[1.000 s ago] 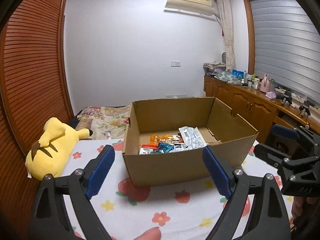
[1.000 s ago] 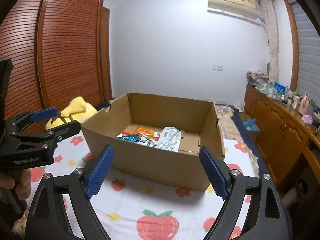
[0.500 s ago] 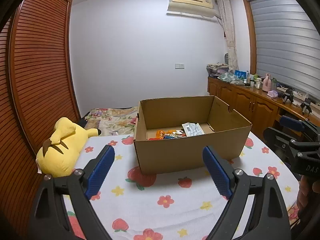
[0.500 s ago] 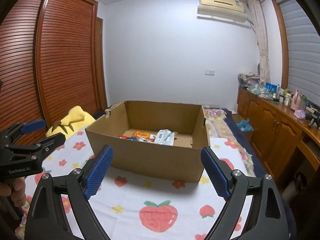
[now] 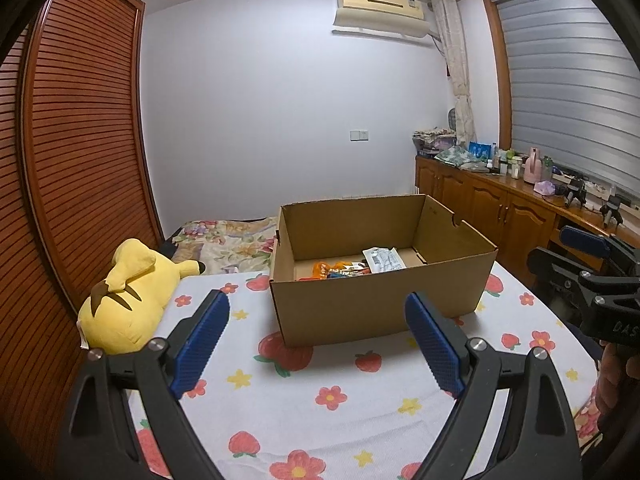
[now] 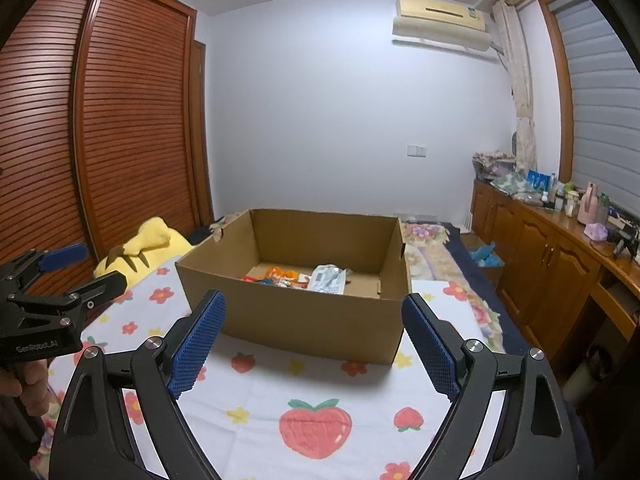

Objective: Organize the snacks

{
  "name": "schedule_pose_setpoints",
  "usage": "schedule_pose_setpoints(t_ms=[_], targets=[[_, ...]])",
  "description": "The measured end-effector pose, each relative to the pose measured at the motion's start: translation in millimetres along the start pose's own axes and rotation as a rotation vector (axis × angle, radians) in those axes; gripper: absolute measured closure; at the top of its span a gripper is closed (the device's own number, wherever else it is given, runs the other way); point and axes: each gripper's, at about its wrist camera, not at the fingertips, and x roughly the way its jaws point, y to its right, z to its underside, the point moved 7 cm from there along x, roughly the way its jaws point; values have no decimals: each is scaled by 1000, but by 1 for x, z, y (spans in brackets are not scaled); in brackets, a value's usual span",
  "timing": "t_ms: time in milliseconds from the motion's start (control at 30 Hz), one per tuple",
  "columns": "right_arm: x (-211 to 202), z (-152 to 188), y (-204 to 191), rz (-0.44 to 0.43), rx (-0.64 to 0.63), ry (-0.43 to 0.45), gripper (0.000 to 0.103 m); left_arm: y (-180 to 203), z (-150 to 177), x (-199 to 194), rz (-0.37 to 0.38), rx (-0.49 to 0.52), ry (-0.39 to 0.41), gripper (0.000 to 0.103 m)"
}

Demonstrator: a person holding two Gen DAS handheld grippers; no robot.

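An open cardboard box (image 5: 376,304) stands on the strawberry-print cloth (image 5: 304,400); it also shows in the right wrist view (image 6: 304,320). Inside lie several snack packets: a white packet (image 5: 383,259) and orange and blue ones (image 5: 336,270), also seen as a white packet (image 6: 329,278) and orange ones (image 6: 280,274). My left gripper (image 5: 316,340) is open and empty, well back from the box's near wall. My right gripper (image 6: 314,342) is open and empty, also back from the box. Each gripper shows at the edge of the other's view.
A yellow plush toy (image 5: 128,292) lies left of the box against the slatted wardrobe doors (image 5: 80,168). A wooden cabinet (image 5: 500,212) with bottles and clutter runs along the right wall. A floral quilt (image 5: 232,240) lies behind the box.
Both grippers have pulled back and up from the box, which now looks smaller and farther. Both stayed open and empty. The box and snacks have not moved.
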Motion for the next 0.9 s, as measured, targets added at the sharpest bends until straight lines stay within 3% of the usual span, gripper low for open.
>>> schedule_pose_setpoints(t_ms=[900], targets=[[-2, -1, -2, -1, -3, 6, 12, -3, -1, -9, -1, -11, 9, 12]])
